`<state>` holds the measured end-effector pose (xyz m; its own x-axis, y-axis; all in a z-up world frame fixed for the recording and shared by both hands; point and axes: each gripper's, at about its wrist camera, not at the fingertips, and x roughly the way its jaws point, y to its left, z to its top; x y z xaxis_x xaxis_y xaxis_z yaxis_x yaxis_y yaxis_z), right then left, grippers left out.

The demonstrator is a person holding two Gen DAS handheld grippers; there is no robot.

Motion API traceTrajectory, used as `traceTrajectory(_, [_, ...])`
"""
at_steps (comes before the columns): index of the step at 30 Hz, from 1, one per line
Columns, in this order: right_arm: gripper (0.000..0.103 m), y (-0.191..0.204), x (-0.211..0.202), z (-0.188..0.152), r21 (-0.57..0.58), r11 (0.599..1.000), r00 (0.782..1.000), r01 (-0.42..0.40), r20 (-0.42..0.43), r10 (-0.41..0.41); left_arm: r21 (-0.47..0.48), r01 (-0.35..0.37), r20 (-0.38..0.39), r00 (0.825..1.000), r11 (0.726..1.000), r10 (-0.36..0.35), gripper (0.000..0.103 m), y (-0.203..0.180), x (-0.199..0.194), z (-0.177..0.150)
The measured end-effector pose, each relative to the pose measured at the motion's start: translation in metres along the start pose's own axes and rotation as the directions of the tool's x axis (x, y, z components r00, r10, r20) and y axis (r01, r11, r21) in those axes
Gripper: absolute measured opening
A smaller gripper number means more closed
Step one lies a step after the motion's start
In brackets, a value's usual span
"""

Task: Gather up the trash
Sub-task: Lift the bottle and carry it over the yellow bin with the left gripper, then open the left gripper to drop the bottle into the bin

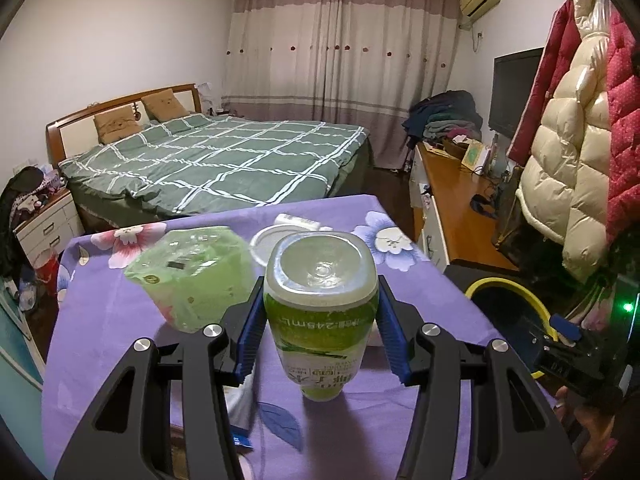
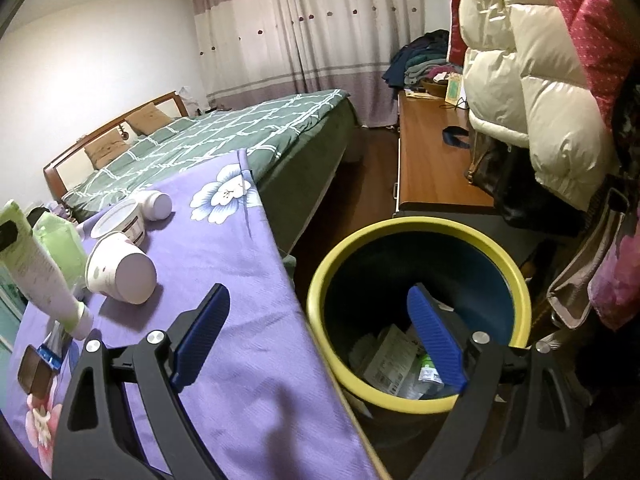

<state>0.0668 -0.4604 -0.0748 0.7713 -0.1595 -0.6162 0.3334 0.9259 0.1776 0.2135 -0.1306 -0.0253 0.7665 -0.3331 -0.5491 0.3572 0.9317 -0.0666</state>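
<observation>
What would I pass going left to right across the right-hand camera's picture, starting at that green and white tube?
Green and white squeeze tube → white paper cup lying on its side → purple flowered tablecloth's edge → yellow-rimmed dark bin holding discarded packaging → cream puffer jacket hanging at the right.

One green bottle [image 1: 320, 320], two white cups [image 2: 120, 266], one bin [image 2: 420, 240], two pillows [image 1: 116, 123]

Dim indoor light, fisheye-bent edges, dark corners, slight blur.
</observation>
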Motion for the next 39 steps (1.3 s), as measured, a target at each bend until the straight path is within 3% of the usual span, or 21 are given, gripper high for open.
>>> traceTrajectory(7, [0.086, -0.038, -0.022, 0.001, 0.037, 0.999, 0.999, 0.006, 0.035, -0.007, 0.032, 0.052, -0.008, 0.999, 0.998, -0.051, 0.052, -0.043, -0.001, 0.005])
traceTrajectory(13, [0.086, -0.077, -0.034, -0.002, 0.071, 0.996, 0.997, 0.055, 0.045, -0.059, 0.093, 0.145, -0.033, 0.989, 0.985, -0.143, 0.052, -0.104, 0.013, 0.013])
traceTrajectory(23, [0.086, -0.135, -0.040, -0.011, 0.153, 0.981, 0.991, 0.123, 0.033, -0.129, 0.195, 0.303, -0.128, 0.951, 0.933, -0.282, 0.052, -0.218, 0.063, 0.019])
traceTrajectory(28, [0.086, -0.153, -0.039, -0.015, 0.185, 0.972, 0.988, 0.146, 0.025, -0.153, 0.255, 0.316, -0.139, 0.947, 0.914, -0.289, 0.052, -0.260, 0.083, 0.016])
traceTrajectory(33, [0.086, -0.163, -0.033, -0.018, 0.198, 0.966, 0.986, 0.165, 0.004, -0.169, 0.230, 0.392, -0.210, 0.914, 0.891, -0.347, 0.052, -0.286, 0.109, 0.010])
traceTrajectory(38, [0.086, -0.164, -0.030, -0.019, 0.201, 0.965, 0.985, 0.168, -0.005, -0.170, 0.259, 0.374, -0.251, 0.916, 0.891, -0.312, 0.053, -0.306, 0.131, -0.003])
traceTrajectory(39, [0.086, -0.164, -0.031, -0.018, 0.199, 0.966, 0.985, 0.168, -0.005, -0.170, 0.264, 0.362, -0.247, 0.921, 0.894, -0.300, 0.062, -0.306, 0.133, -0.005])
